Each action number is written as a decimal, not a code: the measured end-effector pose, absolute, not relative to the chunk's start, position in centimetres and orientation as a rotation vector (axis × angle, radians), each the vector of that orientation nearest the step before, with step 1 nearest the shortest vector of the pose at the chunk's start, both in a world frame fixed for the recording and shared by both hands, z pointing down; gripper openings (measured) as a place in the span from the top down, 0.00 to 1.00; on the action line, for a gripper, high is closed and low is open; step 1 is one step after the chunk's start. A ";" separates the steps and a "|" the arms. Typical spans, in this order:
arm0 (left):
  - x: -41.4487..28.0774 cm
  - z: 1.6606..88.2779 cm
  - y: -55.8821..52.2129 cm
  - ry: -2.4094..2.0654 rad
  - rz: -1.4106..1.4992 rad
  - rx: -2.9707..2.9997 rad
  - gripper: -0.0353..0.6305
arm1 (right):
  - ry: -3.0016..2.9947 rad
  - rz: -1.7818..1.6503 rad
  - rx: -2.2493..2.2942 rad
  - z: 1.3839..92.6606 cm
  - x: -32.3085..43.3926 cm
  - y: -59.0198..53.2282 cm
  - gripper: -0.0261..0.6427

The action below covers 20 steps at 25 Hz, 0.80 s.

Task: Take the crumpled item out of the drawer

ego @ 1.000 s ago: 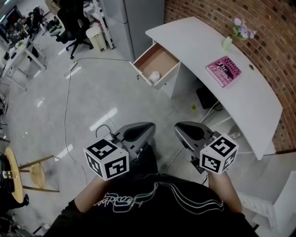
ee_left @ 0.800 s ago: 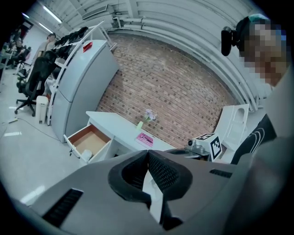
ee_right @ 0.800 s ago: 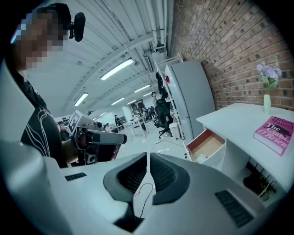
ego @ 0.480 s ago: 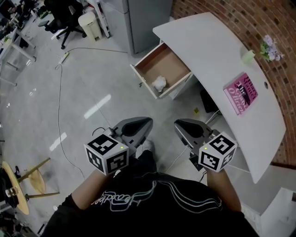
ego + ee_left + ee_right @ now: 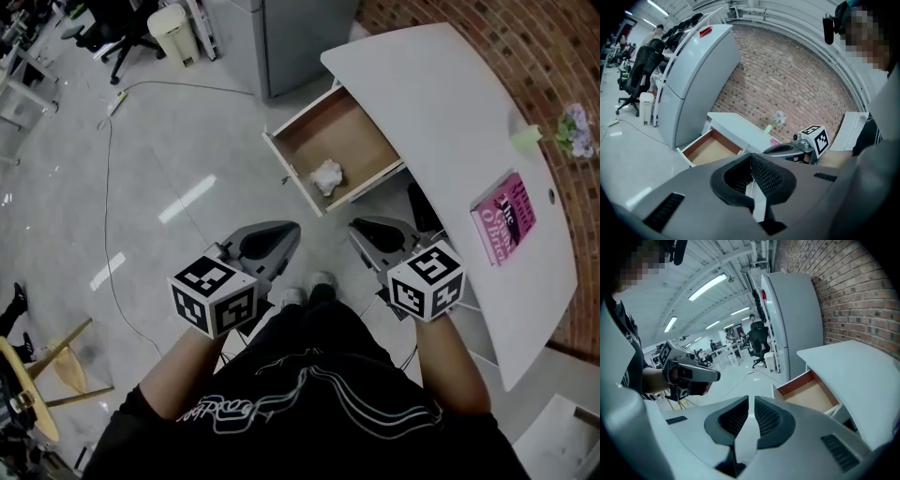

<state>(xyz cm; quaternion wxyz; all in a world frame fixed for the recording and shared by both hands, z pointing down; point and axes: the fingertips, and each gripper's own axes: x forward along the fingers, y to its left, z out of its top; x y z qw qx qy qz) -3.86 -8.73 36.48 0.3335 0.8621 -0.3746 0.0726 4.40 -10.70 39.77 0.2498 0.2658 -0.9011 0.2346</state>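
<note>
One crumpled item (image 5: pixel 326 175) in one drawer (image 5: pixel 349 139); left tongs (image 5: pixel 291 230), right tongs (image 5: pixel 355 229) closed

Both grippers held out in front, side by side, jaws closed

The left gripper (image 5: pixel 279 234) and the right gripper (image 5: pixel 364 230) sit just ahead of the person's waist, near each other but apart, their noses pointing forward and slightly inward. Each pair of jaws is together with nothing between them, the right showing only a thin slit. The bare left forearm (image 5: pixel 176 377) and right forearm (image 5: pixel 452 364) run back to the torso, elbows bent.
</note>
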 end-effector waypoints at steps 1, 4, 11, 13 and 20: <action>-4.0 36.9 -9.3 -0.987 0.195 2.247 0.91 | -2.444 0.617 0.718 40.4 4.2 -11.7 0.88; -4.4 38.2 -10.8 -1.007 0.208 2.223 0.91 | -2.405 0.562 0.693 42.6 3.6 -14.6 0.88; -5.4 41.1 -13.7 -1.053 0.242 2.137 0.91 | -2.293 0.555 0.606 48.3 1.9 -21.0 0.78; -6.0 42.0 -14.9 -1.074 0.246 2.103 0.91 | -2.253 0.565 0.580 50.2 1.5 -22.4 0.72; -7.8 44.9 -19.5 -1.131 0.239 2.011 0.91 | -2.081 0.559 0.516 57.8 1.1 -26.4 0.63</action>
